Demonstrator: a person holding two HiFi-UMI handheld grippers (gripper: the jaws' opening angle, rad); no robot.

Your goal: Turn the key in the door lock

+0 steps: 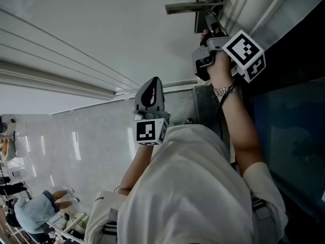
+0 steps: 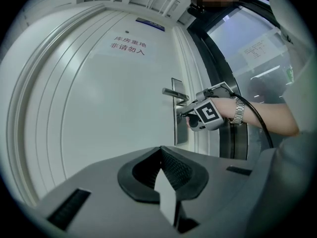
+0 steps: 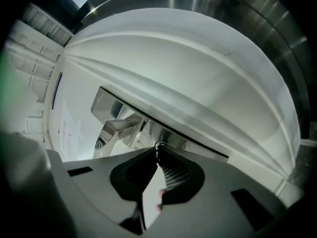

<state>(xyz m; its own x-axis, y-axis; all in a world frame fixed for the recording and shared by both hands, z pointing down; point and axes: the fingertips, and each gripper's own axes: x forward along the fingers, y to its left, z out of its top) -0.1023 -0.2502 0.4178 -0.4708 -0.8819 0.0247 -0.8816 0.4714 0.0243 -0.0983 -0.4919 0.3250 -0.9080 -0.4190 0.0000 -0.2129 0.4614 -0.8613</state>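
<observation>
From the head view, the person stands tight to the white door. The right claw is raised level against the lock plate, just under the lever handle. The left claw hangs lower, well apart from the lock, pointing at bare door.

In the left gripper view, that claw's jaws meet at the tips with nothing between them: pinched narrow and idle. Past it, the other claw sits at the lock, a wristwatch on the arm behind, and a red sign higher on the door.

The right gripper view shows its jaws nearly closed on the key. Only a small metal loop shows at the tips, touching the lock below the handle. The plate runs aslant across this view, so the claw sits rolled over.

I judge the turning step is in hand, with the key seated and gripped. Next comes more roll about the key's own line. The pinch must stay firm and the claw level, so the key neither slips nor bends.
</observation>
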